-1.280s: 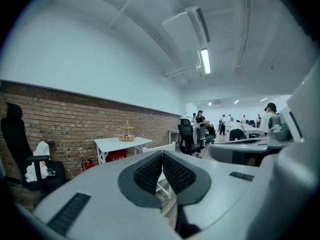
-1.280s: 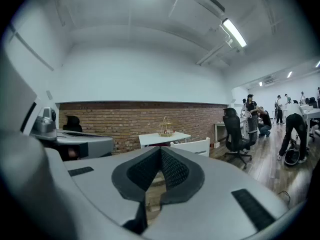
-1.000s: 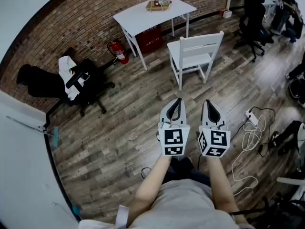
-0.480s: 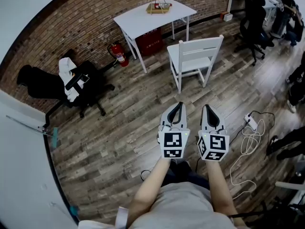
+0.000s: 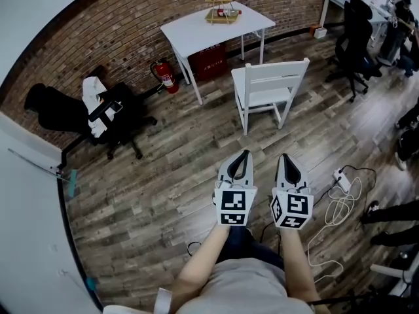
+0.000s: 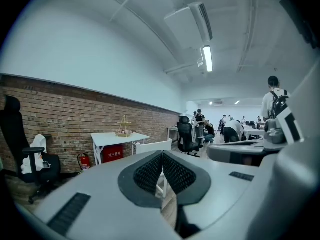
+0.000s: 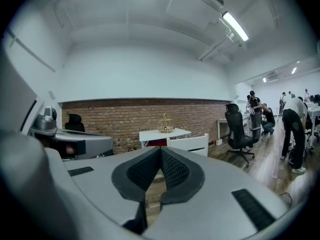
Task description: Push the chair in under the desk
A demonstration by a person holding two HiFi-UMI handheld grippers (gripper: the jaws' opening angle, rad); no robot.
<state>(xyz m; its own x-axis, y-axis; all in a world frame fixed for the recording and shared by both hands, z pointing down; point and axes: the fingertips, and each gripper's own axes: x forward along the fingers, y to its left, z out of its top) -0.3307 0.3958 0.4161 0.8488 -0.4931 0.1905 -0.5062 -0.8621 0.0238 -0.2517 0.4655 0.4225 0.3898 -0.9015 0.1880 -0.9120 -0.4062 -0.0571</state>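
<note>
Both tongs are clenched with nothing between them: the left tongs (image 5: pixel 245 154) and right tongs (image 5: pixel 285 157) are held side by side at waist height, tips pointing ahead and slightly down, and each gripper view shows its ribbed pads meeting at the tip on empty air. I judge shut tongs suit this job, since a push needs a blunt front, not a grasp. The white chair (image 5: pixel 268 87) stands on the wooden floor (image 5: pixel 177 169), well apart from the tongs and out from the front edge of the desk (image 5: pixel 196 31), nearer its right front corner, backrest towards me and seat towards the desk. That orientation helps, I think: the top rail is the natural place to press. The desk sits against the brick wall (image 5: pixel 105 38), with a wire stand (image 5: pixel 221 8) near its back edge and a red box (image 5: pixel 208 61) beneath, which may limit how far the seat goes in. A fire extinguisher (image 5: pixel 165 74) stands off the desk's left side, clear of the path. A loose cable (image 5: pixel 337 205) lies on the floor to my right; I would keep my feet off it. Step in hand, by my reading: the approach, no contact yet.
</note>
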